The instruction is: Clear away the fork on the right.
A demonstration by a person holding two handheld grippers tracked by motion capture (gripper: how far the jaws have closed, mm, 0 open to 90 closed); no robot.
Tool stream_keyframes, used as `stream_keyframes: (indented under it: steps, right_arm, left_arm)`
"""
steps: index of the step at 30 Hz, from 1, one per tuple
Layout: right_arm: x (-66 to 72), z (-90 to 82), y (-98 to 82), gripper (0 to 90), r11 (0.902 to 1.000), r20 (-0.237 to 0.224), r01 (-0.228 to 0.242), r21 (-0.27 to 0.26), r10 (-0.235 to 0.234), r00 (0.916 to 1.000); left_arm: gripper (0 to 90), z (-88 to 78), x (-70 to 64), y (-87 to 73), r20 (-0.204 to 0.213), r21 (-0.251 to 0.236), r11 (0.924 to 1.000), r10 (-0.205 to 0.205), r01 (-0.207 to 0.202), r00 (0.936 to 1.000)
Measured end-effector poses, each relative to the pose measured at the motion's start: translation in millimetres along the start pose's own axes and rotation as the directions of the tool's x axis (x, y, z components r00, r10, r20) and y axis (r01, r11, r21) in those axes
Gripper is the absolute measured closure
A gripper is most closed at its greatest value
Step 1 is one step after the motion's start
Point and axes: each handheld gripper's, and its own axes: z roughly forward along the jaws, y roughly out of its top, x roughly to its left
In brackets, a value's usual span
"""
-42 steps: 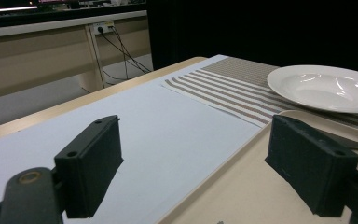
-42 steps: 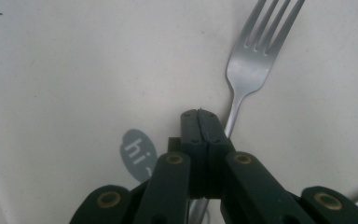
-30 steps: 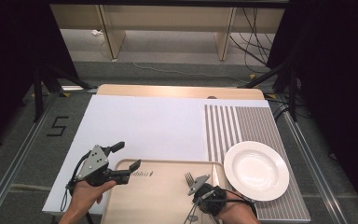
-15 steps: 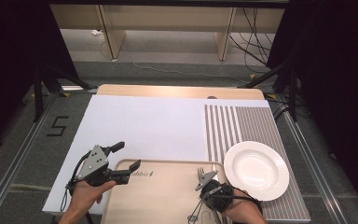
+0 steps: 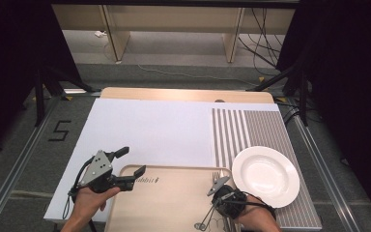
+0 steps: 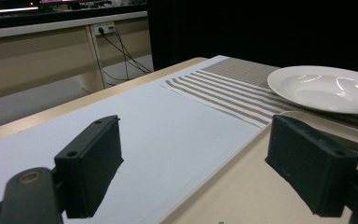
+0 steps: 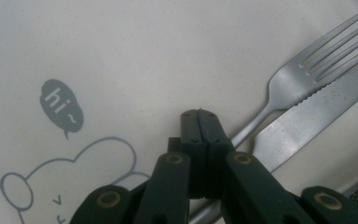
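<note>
Right gripper view shows my right gripper [image 7: 199, 113] pressed together, empty, above the silver metal fork [image 7: 303, 74] and steel knife [image 7: 307, 126]; my left gripper [image 6: 193, 163] spread.

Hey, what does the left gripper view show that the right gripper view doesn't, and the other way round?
Left gripper view: a round white ceramic plate on a striped grey-and-white placemat, a white paper sheet, and the left gripper, its fingers open. Right gripper view: a steel fork beside a serrated steel knife, a grey "hi" speech-bubble drawing, and the right gripper, its fingers shut. Shared: the beige tray.
</note>
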Motion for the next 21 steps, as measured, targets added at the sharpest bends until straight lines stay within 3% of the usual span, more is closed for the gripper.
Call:
stream_keyframes:
  steps: [21]
  right_arm:
    - [-4.7, -2.4, -6.1, 89.9, 0.9994, -0.003, -0.034, -0.004, 0.034, 0.9994]
  left_arm:
    - [17.1, -0.1, 0.0, 0.1, 0.000, -0.001, 1.0000, -0.001, 0.001, 1.0000]
